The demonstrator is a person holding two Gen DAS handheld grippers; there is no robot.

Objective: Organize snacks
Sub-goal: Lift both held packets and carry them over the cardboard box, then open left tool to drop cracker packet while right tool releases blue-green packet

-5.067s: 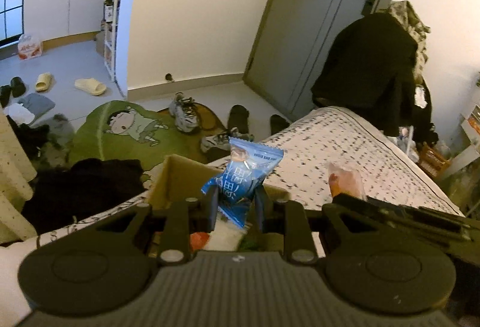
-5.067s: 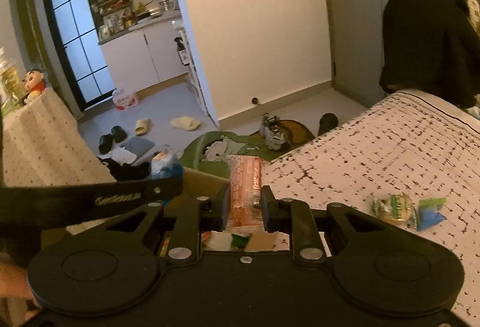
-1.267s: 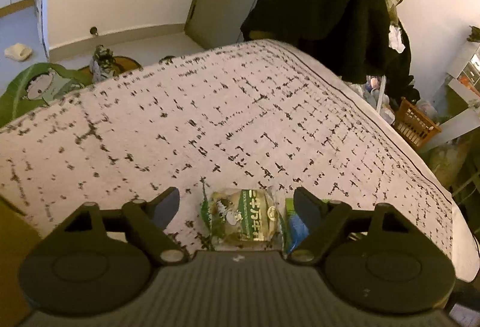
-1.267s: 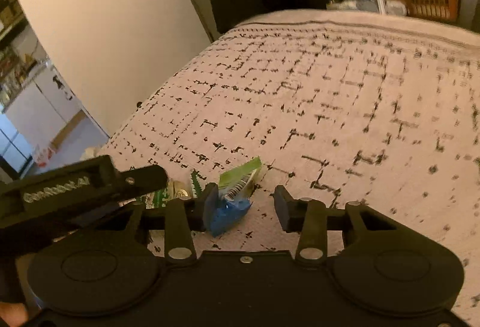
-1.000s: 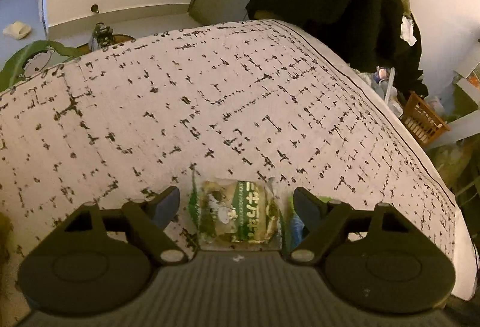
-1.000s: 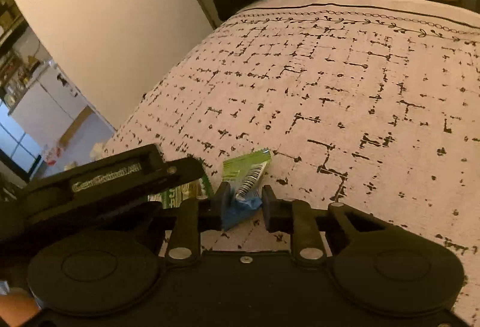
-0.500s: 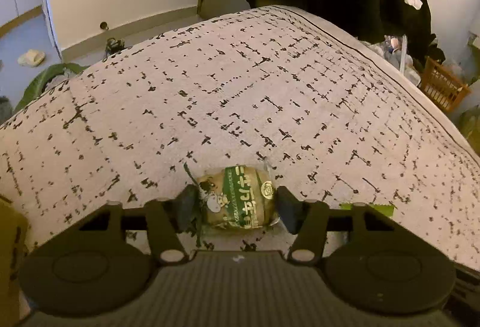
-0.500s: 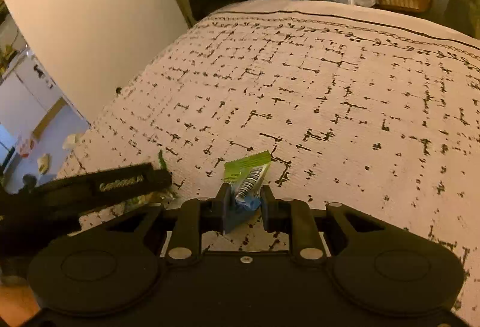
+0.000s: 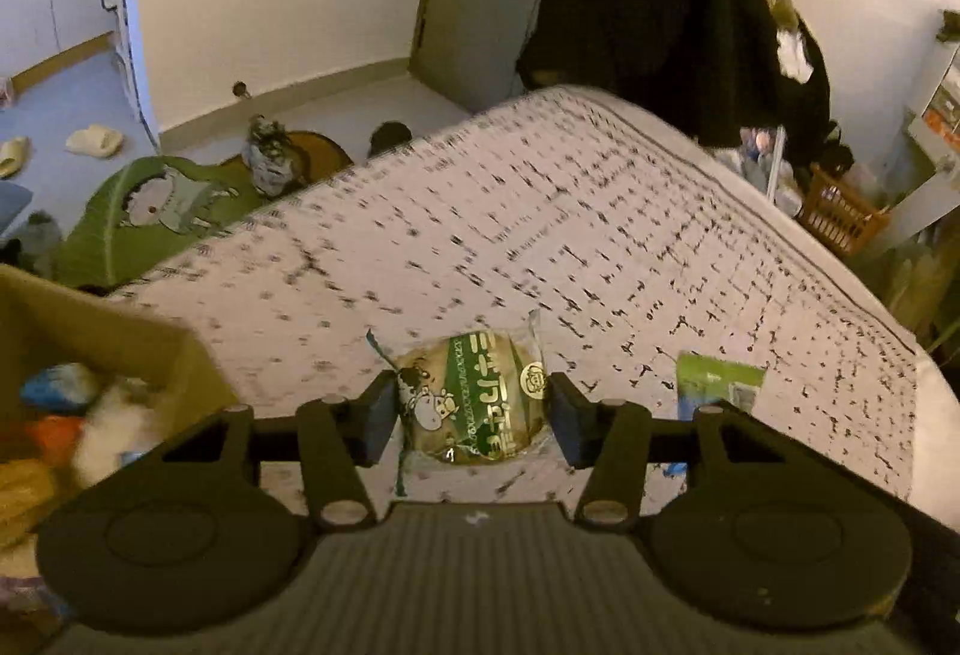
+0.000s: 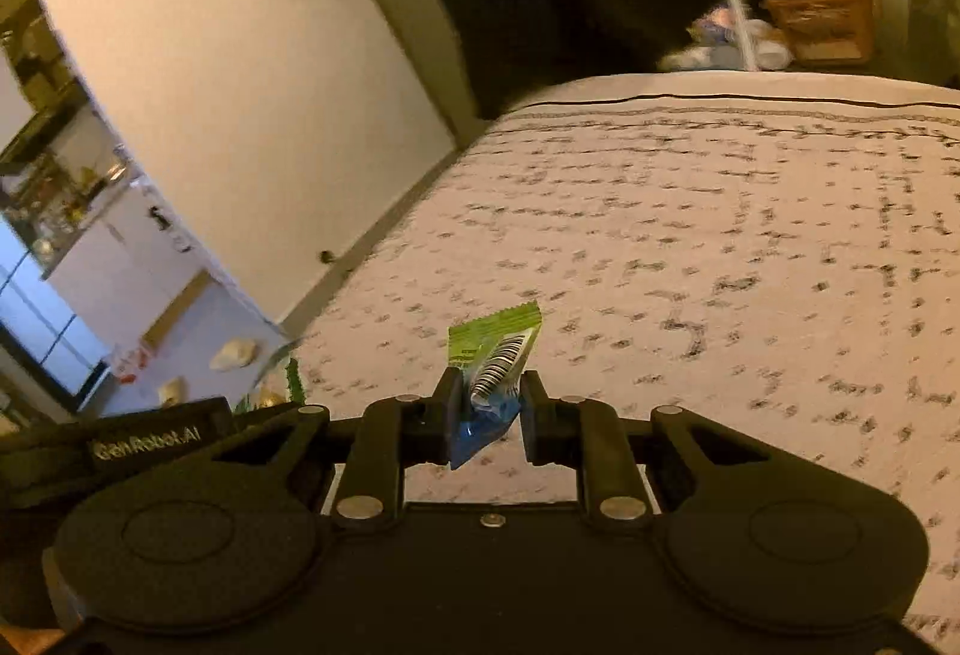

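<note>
Though blurred, cardboard box [image 9: 108, 337] holds several snacks [image 9: 57, 385].

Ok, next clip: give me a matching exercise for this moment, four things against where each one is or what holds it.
Things:
1. round green-labelled snack packet
2. small green and blue packet with a barcode
3. cardboard box
4. orange basket

Places:
A. on the floor past the far side of the bed
B. held between the fingers of the left gripper
C. at the near left of the bed, with snacks inside
D. pinched between the fingers of the right gripper

Pairs: 1-B, 2-D, 3-C, 4-A
</note>
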